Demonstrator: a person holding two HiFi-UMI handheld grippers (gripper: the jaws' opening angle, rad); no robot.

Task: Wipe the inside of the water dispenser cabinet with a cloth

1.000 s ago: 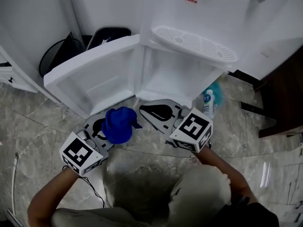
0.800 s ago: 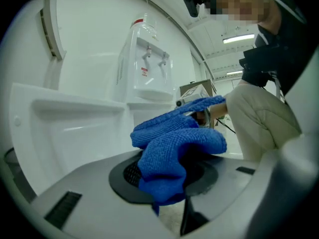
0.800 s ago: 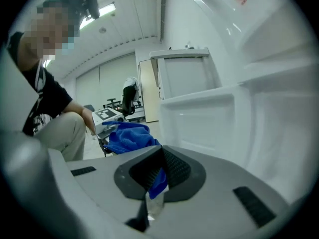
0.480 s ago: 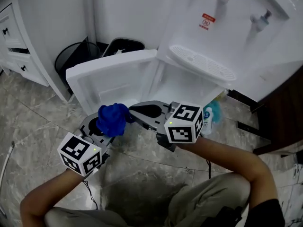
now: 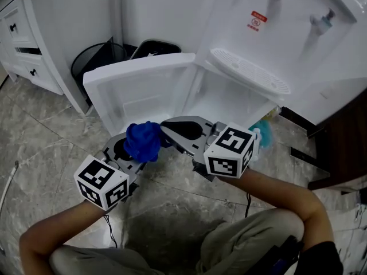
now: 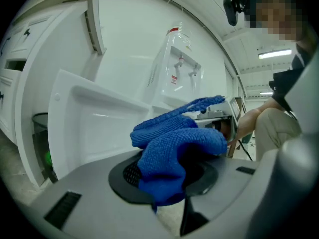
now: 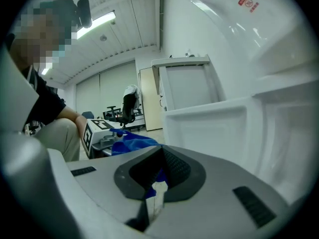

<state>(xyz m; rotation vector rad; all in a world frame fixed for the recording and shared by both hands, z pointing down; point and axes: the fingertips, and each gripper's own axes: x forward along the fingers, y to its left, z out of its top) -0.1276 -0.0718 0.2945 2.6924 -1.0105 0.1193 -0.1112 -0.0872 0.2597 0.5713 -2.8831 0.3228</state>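
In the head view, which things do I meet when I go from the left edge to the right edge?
white drawer unit → black mesh bin → blue cloth → drip tray → dark wooden furniture. The open cabinet door overlaps the cloth, so it is left out.

Red warning sticker (image 5: 259,21) on the water dispenser (image 5: 304,50) front, print too small to read
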